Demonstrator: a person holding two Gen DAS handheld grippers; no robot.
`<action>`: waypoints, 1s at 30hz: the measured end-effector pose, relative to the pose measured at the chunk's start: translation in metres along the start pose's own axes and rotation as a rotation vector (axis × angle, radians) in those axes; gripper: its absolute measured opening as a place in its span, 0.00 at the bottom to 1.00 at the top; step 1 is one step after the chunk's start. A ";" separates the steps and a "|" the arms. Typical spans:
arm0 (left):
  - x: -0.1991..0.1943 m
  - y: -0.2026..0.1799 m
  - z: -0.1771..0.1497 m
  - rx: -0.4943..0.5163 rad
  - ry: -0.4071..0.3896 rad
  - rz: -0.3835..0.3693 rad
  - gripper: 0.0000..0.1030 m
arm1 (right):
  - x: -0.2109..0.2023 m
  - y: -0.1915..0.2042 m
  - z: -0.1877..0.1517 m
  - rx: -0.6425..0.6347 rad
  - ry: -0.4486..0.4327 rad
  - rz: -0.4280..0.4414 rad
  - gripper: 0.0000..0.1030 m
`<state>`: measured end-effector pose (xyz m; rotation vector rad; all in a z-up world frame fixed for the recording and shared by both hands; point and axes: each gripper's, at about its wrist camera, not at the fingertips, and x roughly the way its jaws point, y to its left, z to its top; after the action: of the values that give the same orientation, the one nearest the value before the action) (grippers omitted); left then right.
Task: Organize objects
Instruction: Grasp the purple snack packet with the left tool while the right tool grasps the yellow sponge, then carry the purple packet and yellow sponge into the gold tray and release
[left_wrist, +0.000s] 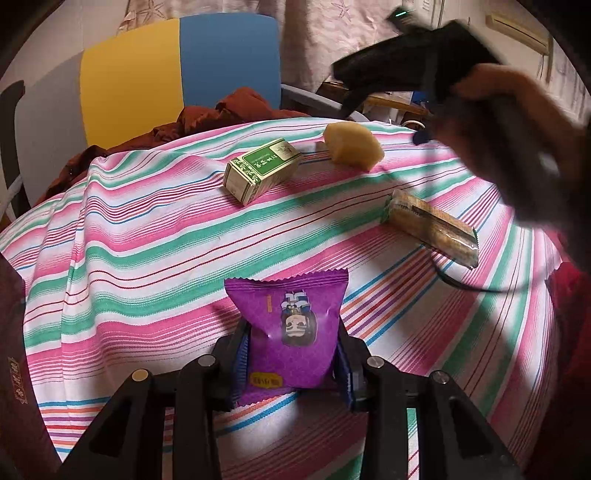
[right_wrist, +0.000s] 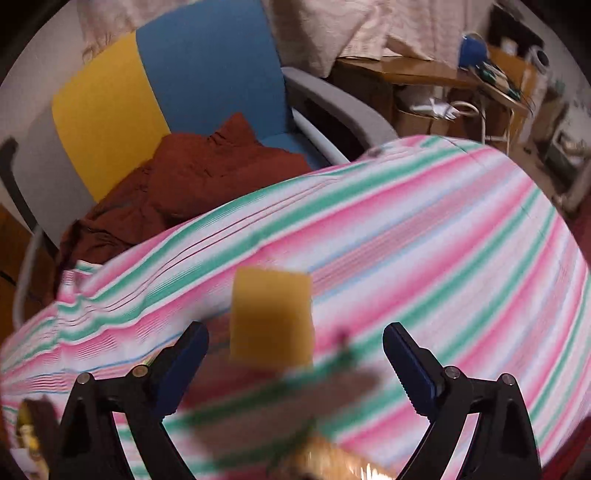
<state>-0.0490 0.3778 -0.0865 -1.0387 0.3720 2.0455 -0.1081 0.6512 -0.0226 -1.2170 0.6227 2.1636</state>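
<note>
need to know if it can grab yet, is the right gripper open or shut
Open. In the right wrist view the right gripper has its blue-padded fingers spread wide, holding nothing, with the blurred yellow block between them.

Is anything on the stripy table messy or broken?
Nothing looks broken or spilled. The stripy cloth is wrinkled near the green box, and the snacks lie scattered at different angles. The left tongs hold the purple packet.

Upright purple snack packet (left_wrist: 291, 332), tong-clamped.

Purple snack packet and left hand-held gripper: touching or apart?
Touching. The left wrist view shows the purple snack packet pinched on both sides by the left hand-held gripper, its blue pads pressed against the wrapper.
</note>
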 end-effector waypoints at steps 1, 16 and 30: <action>0.000 0.000 0.000 0.000 0.000 0.000 0.38 | 0.010 0.002 0.004 -0.003 0.013 -0.012 0.91; 0.002 0.000 -0.001 0.001 -0.011 0.001 0.39 | -0.039 0.014 -0.056 -0.150 0.064 0.114 0.49; 0.002 -0.005 0.001 0.027 -0.015 0.032 0.40 | -0.039 0.017 -0.134 -0.238 0.136 0.163 0.49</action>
<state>-0.0460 0.3825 -0.0872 -1.0066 0.4096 2.0701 -0.0225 0.5441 -0.0507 -1.4942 0.5479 2.3575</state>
